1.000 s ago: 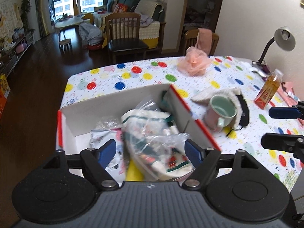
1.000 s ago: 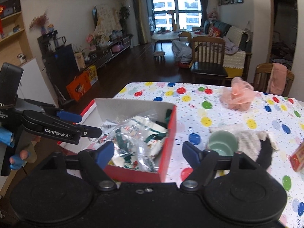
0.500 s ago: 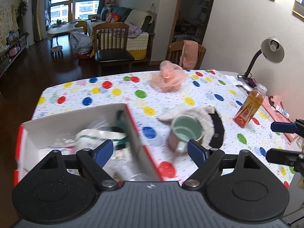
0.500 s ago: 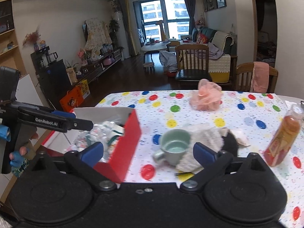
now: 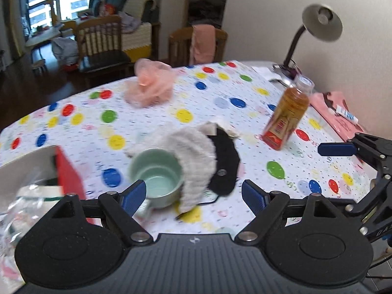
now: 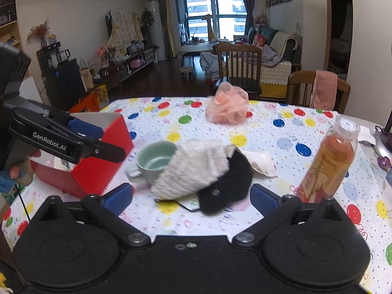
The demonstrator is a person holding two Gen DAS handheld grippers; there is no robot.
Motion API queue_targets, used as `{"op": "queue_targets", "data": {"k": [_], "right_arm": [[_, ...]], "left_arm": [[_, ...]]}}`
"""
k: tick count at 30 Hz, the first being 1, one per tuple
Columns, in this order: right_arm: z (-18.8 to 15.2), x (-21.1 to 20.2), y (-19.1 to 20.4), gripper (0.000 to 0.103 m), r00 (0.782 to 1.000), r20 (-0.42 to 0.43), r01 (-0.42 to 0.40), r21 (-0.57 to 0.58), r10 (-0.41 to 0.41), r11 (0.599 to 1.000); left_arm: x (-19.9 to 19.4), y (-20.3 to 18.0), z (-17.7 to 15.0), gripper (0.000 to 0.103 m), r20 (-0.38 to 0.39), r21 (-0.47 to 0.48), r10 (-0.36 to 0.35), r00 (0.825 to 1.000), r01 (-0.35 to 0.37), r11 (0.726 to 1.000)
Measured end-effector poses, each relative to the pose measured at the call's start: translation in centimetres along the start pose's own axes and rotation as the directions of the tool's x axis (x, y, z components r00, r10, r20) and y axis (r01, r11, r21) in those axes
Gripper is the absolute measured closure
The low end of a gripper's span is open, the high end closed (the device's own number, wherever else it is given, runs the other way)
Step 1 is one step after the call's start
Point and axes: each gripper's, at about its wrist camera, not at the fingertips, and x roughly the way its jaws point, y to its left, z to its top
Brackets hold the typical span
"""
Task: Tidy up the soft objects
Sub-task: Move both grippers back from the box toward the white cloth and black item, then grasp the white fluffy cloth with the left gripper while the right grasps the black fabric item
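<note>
Both grippers are sweeping away from the red box toward the middle of the table: a second ago each camera was looking down into the box at its bagged items, and now each is framing the mug and the fabric heaped against it. The left gripper (image 5: 193, 196) is standing wide apart with nothing between its pads, hanging above the pale green mug (image 5: 156, 174) and the white fuzzy cloth (image 5: 193, 152) that is draping over the mug's rim. A black fabric piece (image 5: 225, 161) is lying against the cloth's right side, touching it. The right gripper (image 6: 191, 196) is spread as wide as it goes, empty too, with that same cloth (image 6: 196, 169) and black piece (image 6: 227, 183) lying between its blue pads and beyond them.

Only the left wrist view is showing the desk lamp (image 5: 321, 22), a pink folder (image 5: 340, 112) by the wall, and the plastic-wrapped bundle (image 5: 22, 196) inside the box. Only the right wrist view is showing the red box (image 6: 98, 161) from outside and fingers (image 6: 14, 171) gripping the left handle. The peach mesh pouf (image 5: 149, 85) is sitting well apart at the table's far side, and the orange drink bottle (image 6: 328, 164) is standing upright to the right of the fabrics.
</note>
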Motion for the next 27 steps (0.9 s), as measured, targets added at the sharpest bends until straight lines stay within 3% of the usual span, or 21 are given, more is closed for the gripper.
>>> {"op": "queue_targets", "data": {"k": [5,11,18,24,27], "right_arm": [[-0.8,0.7,-2.8,0.001,0.999,-0.035,-0.017,-0.008,0.017,1.0],[-1.0,2.4,-4.9,0.001,0.998,-0.06,-0.037,-0.029,0.036,0.999],[-1.1,5.1,-6.5,0.002,0.993,-0.094,-0.081,-0.093,0.072,0.992],[-1.3,8.7,-7.8,0.004,0.986,-0.152,-0.097,-0.139,0.076,0.986],[-1.4,10.5,-8.4,0.006,0.981,-0.174,-0.11,-0.142,0.084,0.984]], "left_arm": [[3.4,-2.6,1.7,0.018,-0.057,0.032,-0.024,0.998,0.026,0.999],[7.3,-4.6,4.1,0.018,-0.122,0.143,-0.012,0.992,0.029,0.989],[12.6,-5.4,5.5,0.018,-0.241,0.312,-0.011,0.97,0.088,0.946],[15.8,-5.3,5.3,0.018,-0.328,0.393,-0.021,0.944,0.157,0.906],[16.9,-5.0,5.3,0.018,-0.347,0.406,-0.01,0.938,0.159,0.9]]}}
